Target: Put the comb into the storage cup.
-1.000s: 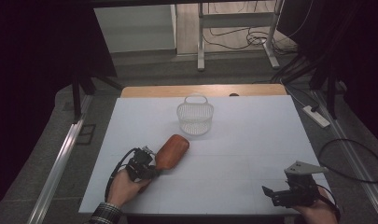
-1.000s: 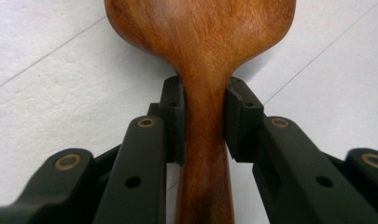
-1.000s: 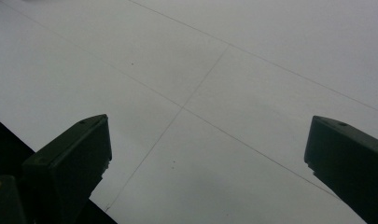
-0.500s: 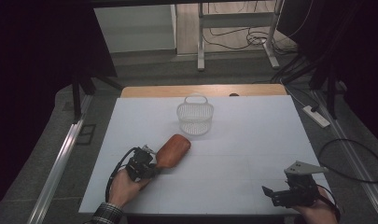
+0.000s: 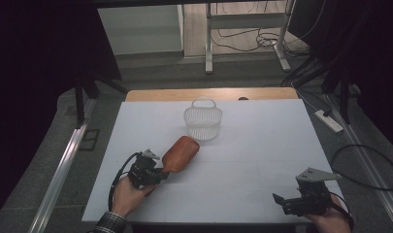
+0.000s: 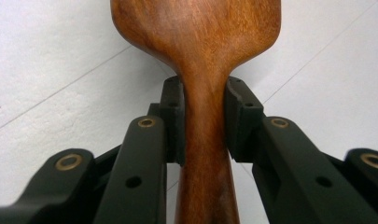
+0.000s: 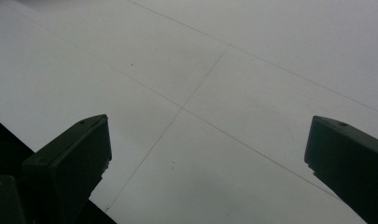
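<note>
The left hand-held gripper (image 6: 203, 116) was clenched on the narrow neck of a wooden paddle-shaped spatula (image 6: 200, 60), its pads pressing both sides, with the broad reddish-brown blade lying on the white table (image 5: 262, 145) just short of the white wire basket (image 5: 203, 122). The step in hand looked like the pick-up, and the next move probably called for lifting the spatula and carrying it over the basket's rim. The right hand-held gripper (image 5: 301, 201) rested at the table's near edge, jaws spread wide with nothing between them.

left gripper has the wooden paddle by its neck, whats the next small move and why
Probably lift the wooden paddle a little and carry it toward the white basket. The left gripper is clamped on its narrow neck, the wide end points at the basket, and the right gripper rests open, well off to the side.
</note>
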Demonstrator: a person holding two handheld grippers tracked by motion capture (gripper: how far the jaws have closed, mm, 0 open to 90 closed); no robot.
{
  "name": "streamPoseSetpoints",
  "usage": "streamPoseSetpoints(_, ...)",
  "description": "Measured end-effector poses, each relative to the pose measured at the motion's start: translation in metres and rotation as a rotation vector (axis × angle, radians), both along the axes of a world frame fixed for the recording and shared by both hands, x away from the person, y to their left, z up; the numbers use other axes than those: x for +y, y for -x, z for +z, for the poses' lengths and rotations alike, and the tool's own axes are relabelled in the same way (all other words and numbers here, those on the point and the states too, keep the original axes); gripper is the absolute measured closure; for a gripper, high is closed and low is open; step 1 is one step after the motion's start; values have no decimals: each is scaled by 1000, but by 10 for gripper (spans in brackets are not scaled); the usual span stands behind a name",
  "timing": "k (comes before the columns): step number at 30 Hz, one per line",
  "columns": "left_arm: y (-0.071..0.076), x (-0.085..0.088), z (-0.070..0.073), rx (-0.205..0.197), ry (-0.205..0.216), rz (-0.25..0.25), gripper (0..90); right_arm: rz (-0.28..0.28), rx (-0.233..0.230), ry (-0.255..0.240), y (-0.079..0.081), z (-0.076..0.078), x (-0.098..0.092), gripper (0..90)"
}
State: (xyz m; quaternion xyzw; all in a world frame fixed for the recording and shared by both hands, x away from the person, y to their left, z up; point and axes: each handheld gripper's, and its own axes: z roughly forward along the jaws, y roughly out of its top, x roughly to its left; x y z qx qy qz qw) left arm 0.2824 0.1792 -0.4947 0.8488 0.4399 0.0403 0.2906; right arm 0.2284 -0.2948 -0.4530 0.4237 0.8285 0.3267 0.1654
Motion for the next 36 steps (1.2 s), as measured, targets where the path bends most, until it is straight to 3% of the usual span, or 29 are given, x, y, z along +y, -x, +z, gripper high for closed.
streamPoseSetpoints(12, 10, -2, 13, -84, 47, -30, 714, 3, -16, -10, 2, 1, -1, 0)
streamPoseSetpoints(20, 13, -2, 17, -101, 94, -38, 713, 24, -43, -29, 4, 3, -1, 0)
streamPoseSetpoints(36, 16, -5, 23, -142, 124, -55, 713, 64, -100, -102, 1, 11, 4, 0)
